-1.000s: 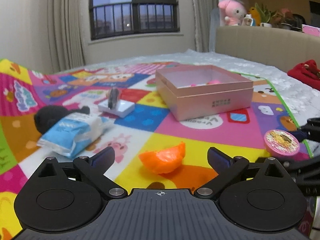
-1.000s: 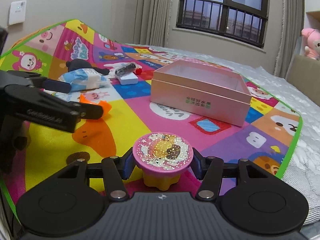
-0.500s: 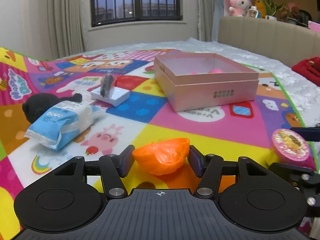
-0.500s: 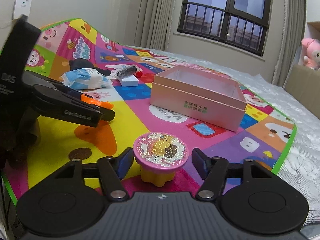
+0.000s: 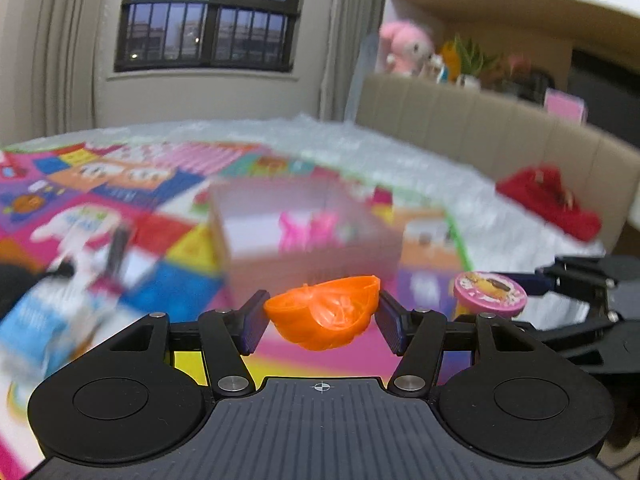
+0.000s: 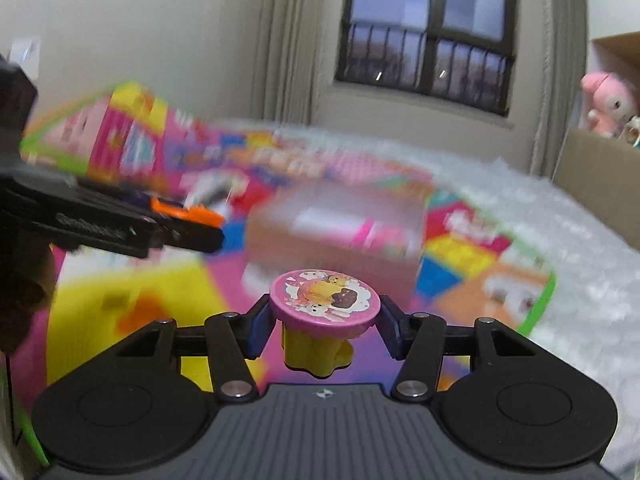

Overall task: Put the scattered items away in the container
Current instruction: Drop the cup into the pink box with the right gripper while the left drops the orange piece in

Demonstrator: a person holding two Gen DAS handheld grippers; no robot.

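Observation:
My left gripper [image 5: 320,322] is shut on an orange half-shell toy [image 5: 322,316] and holds it in the air in front of the open pink box [image 5: 304,236]. My right gripper [image 6: 324,326] is shut on a yellow toy with a round pink glitter top [image 6: 324,298], also lifted, facing the same pink box [image 6: 336,236]. The pink-topped toy [image 5: 489,293] and the right gripper show at the right of the left wrist view. The left gripper with the orange toy [image 6: 186,214] shows at the left of the right wrist view. Something pink lies inside the box.
A blue-and-white tissue pack [image 5: 36,320], a black plush [image 5: 16,284] and a small white box with a dark item on it [image 5: 116,260] lie left on the colourful mat. A red cloth [image 5: 548,200] lies on the white bedspread. The background is motion-blurred.
Both grippers have lifted their toys off the mat and moved toward the pink box. The left gripper closed on the orange toy a second ago.

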